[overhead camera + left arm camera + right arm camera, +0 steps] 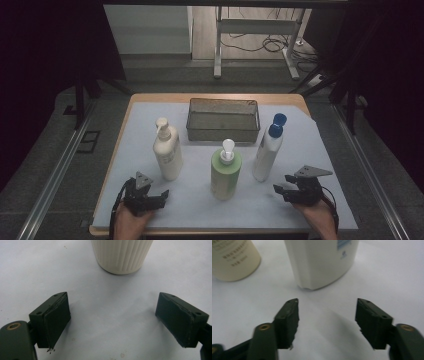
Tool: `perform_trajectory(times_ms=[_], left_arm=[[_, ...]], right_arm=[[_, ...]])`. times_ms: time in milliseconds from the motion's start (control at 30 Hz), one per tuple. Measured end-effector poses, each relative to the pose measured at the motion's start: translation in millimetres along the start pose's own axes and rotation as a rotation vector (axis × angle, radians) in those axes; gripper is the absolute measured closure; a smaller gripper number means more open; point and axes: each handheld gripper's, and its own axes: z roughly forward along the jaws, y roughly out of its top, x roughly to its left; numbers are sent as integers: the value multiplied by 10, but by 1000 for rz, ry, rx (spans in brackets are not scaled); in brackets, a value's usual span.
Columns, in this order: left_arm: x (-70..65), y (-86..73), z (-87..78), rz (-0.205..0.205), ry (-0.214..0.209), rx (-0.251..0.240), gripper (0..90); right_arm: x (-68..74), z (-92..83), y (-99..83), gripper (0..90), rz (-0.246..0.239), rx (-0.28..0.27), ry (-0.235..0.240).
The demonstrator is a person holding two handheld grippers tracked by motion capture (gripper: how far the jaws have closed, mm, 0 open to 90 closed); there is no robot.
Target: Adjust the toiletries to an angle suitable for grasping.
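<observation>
High view, from our seat at the table: we hold the left gripper point(161, 195) low at the near left of the white sheet point(310, 150), jaws spread wide with nothing between them, and the cream pump bottle point(167, 150) stands upright just ahead of it and a touch to its right. Left gripper view confirms the line: the ribbed foot of that bottle point(122, 256) sits straight ahead of the open jaws, apart from both pads, bare sheet in between. At centre stands the green pump bottle point(225, 172), upright, roughly midway between our two hands and a little nearer the right one. Behind it lies the wire basket point(223, 120), its long side running across the table, well apart from both grippers. Next comes the white bottle with blue caps point(267, 150), tall and upright, leaning slightly in this view. Our right gripper point(280, 190) rests at the near right, jaws parted and holding nothing, pointing inward toward that bottle's foot. Right gripper view shows the base of the white bottle point(322, 262) just ahead of the jaws and slightly to their left, with the green bottle's base point(233, 260) farther off to the left. We judge the right hand nearer its bottle, which stands too wide for the present gap, so a grasp would need wider jaws.
</observation>
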Motion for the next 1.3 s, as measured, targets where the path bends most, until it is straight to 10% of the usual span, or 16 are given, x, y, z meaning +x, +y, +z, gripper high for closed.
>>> perform_trajectory(times_ms=[600,1300], left_arm=[[-2,-1,0,1,2,-1,123],[-3,-3,0,1,2,-2,123]], right_arm=[[156,53,106,891,-3,-59,75],[454,340,327,894,-23,-72,55]])
